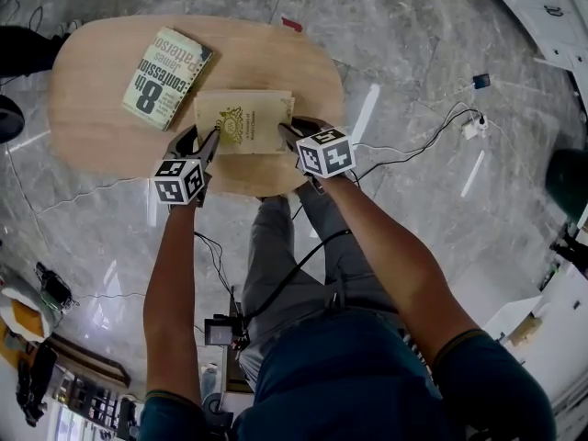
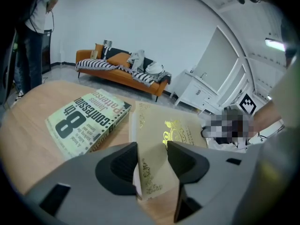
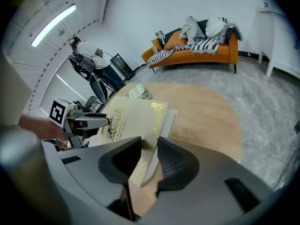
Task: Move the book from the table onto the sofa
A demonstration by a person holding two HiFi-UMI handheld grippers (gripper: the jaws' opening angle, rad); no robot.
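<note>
- At the near table (image 1: 92,118) edge, left gripper (image 1: 209,141) and right gripper (image 1: 288,134) clamp the beige book (image 1: 243,120), one per side.
- It looks barely lifted, I'd say.
- Grab done; carry to the far sofa (image 3: 197,50) yet to come.

A pale paperback (image 1: 166,77) at the far left of the wooden table (image 1: 101,127) carries the title "8th confession" in heavy black type, with the author's name, "James Patterson", alongside. Gold lettering beneath the crest on the tan book (image 1: 243,120) to its right is too small to read.
</note>
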